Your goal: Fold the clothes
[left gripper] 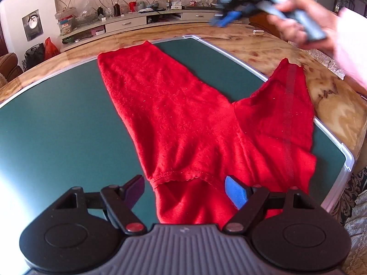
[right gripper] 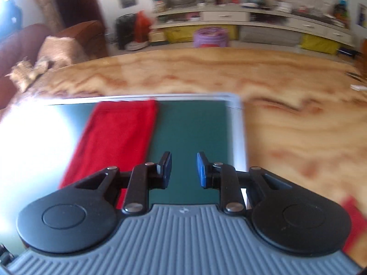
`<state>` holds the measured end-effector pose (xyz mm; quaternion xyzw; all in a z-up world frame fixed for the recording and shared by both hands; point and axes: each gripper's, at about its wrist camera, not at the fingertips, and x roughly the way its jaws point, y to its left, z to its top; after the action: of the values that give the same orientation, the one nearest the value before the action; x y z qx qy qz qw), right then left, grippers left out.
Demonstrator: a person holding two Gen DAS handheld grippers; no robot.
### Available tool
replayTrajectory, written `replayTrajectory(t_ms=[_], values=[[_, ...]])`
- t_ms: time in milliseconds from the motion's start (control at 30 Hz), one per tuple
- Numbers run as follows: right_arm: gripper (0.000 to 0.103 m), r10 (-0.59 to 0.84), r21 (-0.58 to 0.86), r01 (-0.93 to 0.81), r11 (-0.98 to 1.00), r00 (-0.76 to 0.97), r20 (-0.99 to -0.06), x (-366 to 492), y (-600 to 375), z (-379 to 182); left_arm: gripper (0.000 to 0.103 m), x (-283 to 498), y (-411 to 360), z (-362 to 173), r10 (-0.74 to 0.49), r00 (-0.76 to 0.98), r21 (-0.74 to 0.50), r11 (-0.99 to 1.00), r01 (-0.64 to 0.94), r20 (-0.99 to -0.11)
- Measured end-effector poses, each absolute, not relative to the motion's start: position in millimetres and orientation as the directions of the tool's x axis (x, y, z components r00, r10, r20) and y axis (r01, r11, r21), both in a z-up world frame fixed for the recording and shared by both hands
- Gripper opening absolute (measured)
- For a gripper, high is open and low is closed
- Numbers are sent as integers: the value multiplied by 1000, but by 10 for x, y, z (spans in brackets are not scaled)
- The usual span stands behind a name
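Observation:
A pair of red trousers (left gripper: 183,119) lies on the green mat (left gripper: 57,126). One leg stretches toward the far left corner, and the other leg (left gripper: 282,105) runs right, over the mat's edge. My left gripper (left gripper: 185,190) stands open just above the waistband, its fingers wide on either side, pressing nothing. My right gripper (left gripper: 224,18) hangs blurred in a hand at the top right, high over the table. In the right wrist view that right gripper (right gripper: 184,169) is open with only bare mat (right gripper: 190,126) between its pads. A trouser leg (right gripper: 119,137) lies to its left.
The mat has a silver frame (left gripper: 330,133) and rests on a glossy wooden table (right gripper: 206,75). A low cabinet (left gripper: 142,20) crowded with bottles and boxes lines the far wall. A brown sofa (right gripper: 27,45) stands at the left. A small white object (left gripper: 258,31) lies on the table.

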<state>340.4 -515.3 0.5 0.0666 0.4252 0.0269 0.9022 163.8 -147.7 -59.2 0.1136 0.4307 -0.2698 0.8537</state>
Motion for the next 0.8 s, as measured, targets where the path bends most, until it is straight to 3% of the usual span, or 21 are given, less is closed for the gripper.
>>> replayTrajectory(t_ms=[133,300,567,800], values=[[32,-59,138,281,950,596,-801,2827,-6205,-58,83,1519,-1612,-517,-403,467,-56,801,596,-787],[32,-110,240,562,792,518,-849,2350,-7314,-451,83,1319,-1881,-465,-441,442,-39,741,670,-782],[32,-174,221,684,695,458,-872,2295,-7621,-930,82,1231,-2065,-556,-439,411,-36,717,696,-799],[32,-182,247,679,691,494,-850,2435,-7617,-1043,82,1265,-2084,-598,-435,400,-49,724,689,-806]])
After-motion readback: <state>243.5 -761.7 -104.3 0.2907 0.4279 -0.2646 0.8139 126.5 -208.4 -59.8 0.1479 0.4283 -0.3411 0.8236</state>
